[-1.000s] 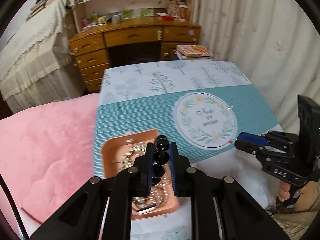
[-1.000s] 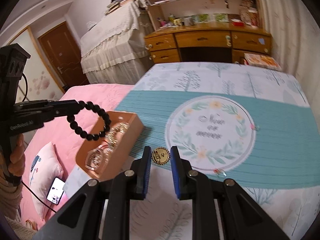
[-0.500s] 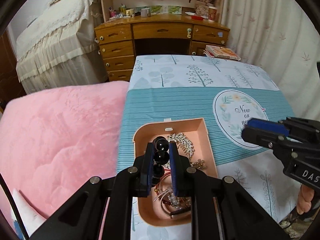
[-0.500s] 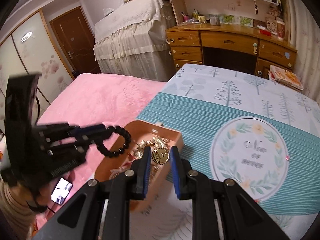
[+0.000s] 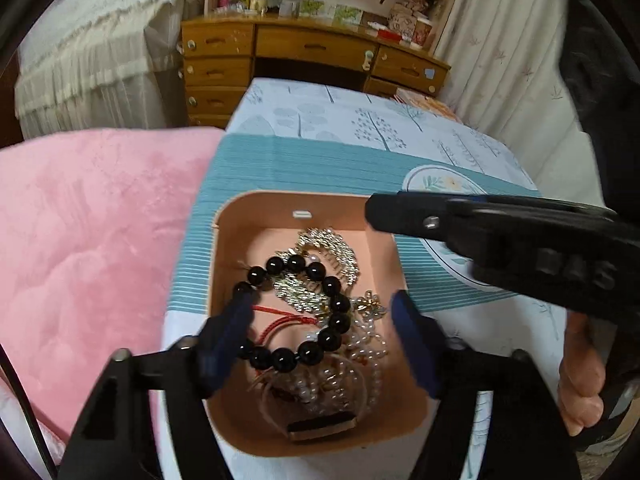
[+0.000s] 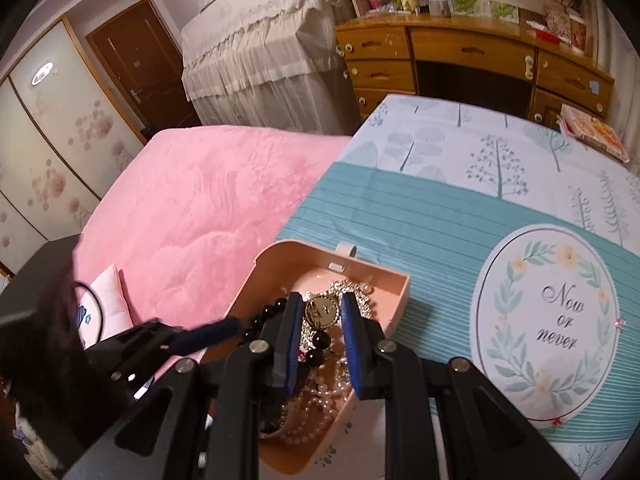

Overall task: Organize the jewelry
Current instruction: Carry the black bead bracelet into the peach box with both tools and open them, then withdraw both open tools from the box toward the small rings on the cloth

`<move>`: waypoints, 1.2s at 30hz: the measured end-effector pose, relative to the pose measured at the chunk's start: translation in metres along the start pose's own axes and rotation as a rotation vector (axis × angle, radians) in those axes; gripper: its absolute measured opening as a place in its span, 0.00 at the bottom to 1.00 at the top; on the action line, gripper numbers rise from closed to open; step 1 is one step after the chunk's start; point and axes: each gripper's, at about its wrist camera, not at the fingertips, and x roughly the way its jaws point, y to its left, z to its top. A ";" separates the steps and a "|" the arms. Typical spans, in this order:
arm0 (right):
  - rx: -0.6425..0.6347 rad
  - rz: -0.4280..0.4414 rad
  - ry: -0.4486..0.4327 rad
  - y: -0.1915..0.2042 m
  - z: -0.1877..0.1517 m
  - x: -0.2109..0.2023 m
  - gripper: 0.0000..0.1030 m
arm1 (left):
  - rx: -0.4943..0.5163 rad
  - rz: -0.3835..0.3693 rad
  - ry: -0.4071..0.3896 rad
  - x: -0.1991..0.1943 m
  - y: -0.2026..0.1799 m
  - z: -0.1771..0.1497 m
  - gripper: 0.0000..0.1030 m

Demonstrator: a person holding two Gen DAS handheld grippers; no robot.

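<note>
A peach jewelry box sits on the tablecloth, full of jewelry. My left gripper is open just above the box. A black bead bracelet lies between its fingers on a silver brooch, a red cord and pearl strands. My right gripper is shut on a round gold pendant and holds it over the box. The right gripper also shows in the left wrist view, reaching over the box's right rim. The left gripper shows low left in the right wrist view.
The box stands at the left edge of a teal and white tablecloth with a round floral print. A pink blanket lies to the left. A wooden desk stands beyond the table, curtains to the right.
My left gripper has opened and let the black bracelet drop into the box. Both grippers have moved closer over the box, the right one still holding the gold pendant.
</note>
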 end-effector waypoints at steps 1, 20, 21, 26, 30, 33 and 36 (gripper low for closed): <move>0.010 0.015 0.011 -0.002 0.000 0.002 0.19 | 0.014 0.014 -0.021 -0.005 -0.002 -0.003 0.72; 0.070 0.065 -0.007 -0.016 -0.030 -0.026 0.29 | 0.045 0.063 -0.024 -0.023 -0.025 -0.018 0.87; 0.068 0.058 -0.014 -0.017 -0.032 -0.029 0.29 | 0.047 0.061 -0.019 -0.023 -0.028 -0.019 0.87; 0.081 0.024 -0.058 -0.031 -0.048 -0.050 0.29 | 0.067 0.049 -0.002 -0.020 -0.043 -0.023 0.87; 0.102 -0.021 -0.104 -0.047 -0.063 -0.070 0.29 | 0.089 0.042 0.005 -0.018 -0.058 -0.025 0.87; 0.115 -0.063 -0.137 -0.060 -0.074 -0.083 0.29 | 0.106 0.035 0.008 -0.017 -0.070 -0.026 0.87; 0.135 -0.091 -0.159 -0.074 -0.083 -0.095 0.29 | 0.127 0.031 0.012 -0.016 -0.084 -0.026 0.87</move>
